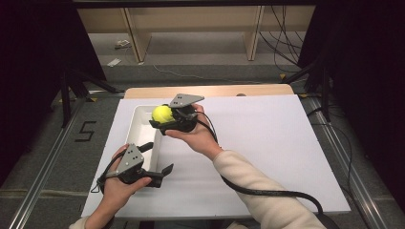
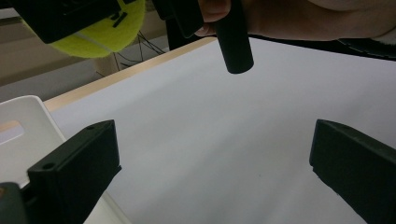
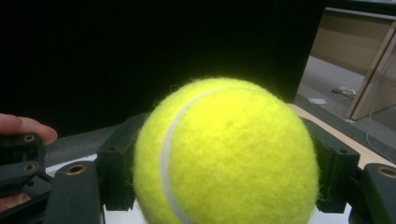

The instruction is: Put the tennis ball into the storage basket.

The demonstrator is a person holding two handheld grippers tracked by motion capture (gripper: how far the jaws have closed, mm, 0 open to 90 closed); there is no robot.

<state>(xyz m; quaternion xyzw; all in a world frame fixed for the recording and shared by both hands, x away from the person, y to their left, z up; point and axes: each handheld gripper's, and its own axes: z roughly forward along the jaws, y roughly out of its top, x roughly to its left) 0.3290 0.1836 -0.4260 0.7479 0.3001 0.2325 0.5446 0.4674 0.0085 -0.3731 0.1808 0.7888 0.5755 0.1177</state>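
In my left gripper view, the left gripper (image 2: 212, 172) has its 2 black jaws spread wide, nothing between them, over the white board (image 2: 210, 140). Top left, the tennis ball (image 2: 100, 30) sits clamped in the right gripper (image 2: 107, 18), its black handle (image 2: 233, 42) in a hand (image 2: 280, 16). White tray (image 2: 23, 135) corner at left.

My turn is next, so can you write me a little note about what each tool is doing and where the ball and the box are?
Right tool: shut on the fuzzy yellow-green tennis ball, held in the air over the far end of the white rectangular plastic bin.
Left tool: open, holding nothing, at the bin's near end over the white foam board.
Done: ball picked up.
Left: probably lower it into the bin and let go.
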